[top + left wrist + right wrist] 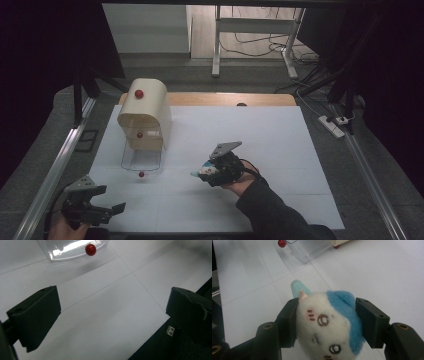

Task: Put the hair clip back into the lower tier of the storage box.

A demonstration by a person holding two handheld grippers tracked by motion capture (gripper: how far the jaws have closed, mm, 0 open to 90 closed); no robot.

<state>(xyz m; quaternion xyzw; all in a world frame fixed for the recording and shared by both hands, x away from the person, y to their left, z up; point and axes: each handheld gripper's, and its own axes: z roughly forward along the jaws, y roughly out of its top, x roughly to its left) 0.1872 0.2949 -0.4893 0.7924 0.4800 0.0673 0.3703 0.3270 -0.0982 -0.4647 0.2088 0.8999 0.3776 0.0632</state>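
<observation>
Box [147, 112]: cream, rounded top, red knobs, clear flap [141, 159] folded down in front onto the white table [260, 145], inside hidden | right gripper [207, 171]: jaws clamped on plush toy [329, 325] at mid-table | toy: white, blue patch, pale horn pointing toward the box | left gripper [107, 200]: jaws wide apart, holding nothing, near table corner

white plush toy [329, 327], blue patch, embroidered face; clamped sideways above table
</observation>
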